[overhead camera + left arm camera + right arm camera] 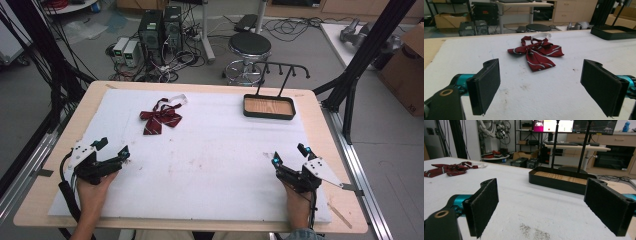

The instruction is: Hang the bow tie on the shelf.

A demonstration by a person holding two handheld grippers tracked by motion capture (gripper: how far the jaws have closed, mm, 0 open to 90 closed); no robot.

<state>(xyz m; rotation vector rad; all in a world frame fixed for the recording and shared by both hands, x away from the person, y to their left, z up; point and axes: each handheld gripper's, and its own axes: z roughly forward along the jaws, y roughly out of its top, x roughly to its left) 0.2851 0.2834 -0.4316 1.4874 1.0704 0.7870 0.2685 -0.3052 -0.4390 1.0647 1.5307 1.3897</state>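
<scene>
A dark red bow tie with white stripes (161,118) lies flat on the white mat, left of centre and toward the back, a white strap trailing behind it. In the left gripper view the bow tie (536,51) lies ahead, beyond the jaws. My left gripper (114,147) rests near the mat's front left corner, open and holding nothing. My right gripper (290,154) rests near the front right, also open and holding nothing. A black tray with a wooden floor (268,107) stands at the back right, a black hanger rack rising from it; the right gripper view shows this tray (560,180) ahead.
The white mat (210,150) covers most of the wooden table (315,130). Beyond the far edge stand a round stool (249,47), computer boxes and cables on the floor. Black frame posts (365,50) rise at the table's right.
</scene>
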